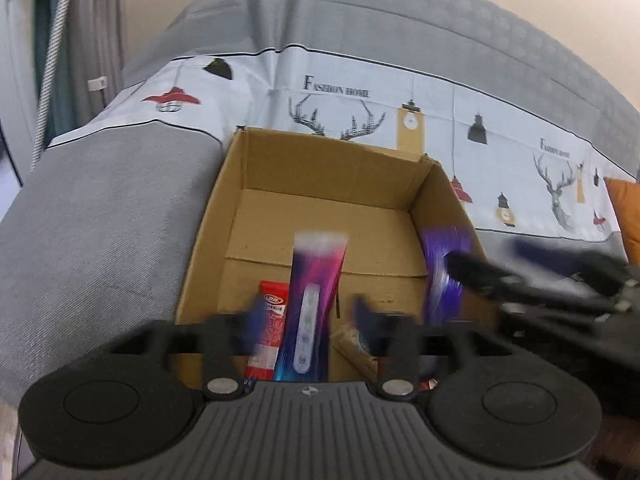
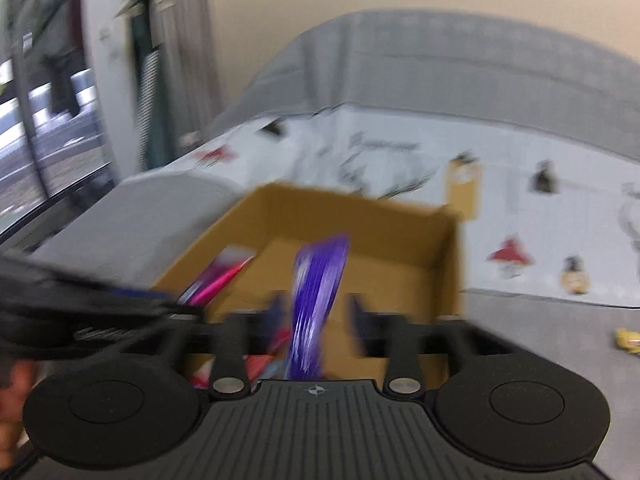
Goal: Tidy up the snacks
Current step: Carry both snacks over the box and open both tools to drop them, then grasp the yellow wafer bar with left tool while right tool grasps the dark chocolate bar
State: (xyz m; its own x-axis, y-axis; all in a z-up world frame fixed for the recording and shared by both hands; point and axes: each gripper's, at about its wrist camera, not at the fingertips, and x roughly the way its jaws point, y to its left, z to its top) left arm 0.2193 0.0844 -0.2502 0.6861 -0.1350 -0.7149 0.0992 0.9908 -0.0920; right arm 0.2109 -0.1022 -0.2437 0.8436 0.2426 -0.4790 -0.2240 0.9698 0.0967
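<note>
Both hand-held grippers sit over the cardboard box (image 1: pixel 320 216) on the sofa (image 1: pixel 100 220). Our left hand-held gripper (image 1: pixel 308 316) has the pink-purple snack packet (image 1: pixel 316 292) between its fingers, long axis pointing away into the box; fingers look spread wider than the packet, so we read it as released (blur, low confidence). Right hand-held gripper (image 2: pixel 316 316) has the purple snack packet (image 2: pixel 316 300) standing upright between its fingers; grasping or not, can't tell. Red packet (image 1: pixel 268 332) already in the box. Yellow snack (image 2: pixel 628 340) lies on the seat, right of the box, nearer our right.

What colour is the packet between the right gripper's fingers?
Purple with pale streaks. The purple packet shows best in the right wrist view, though it is blurred.
</note>
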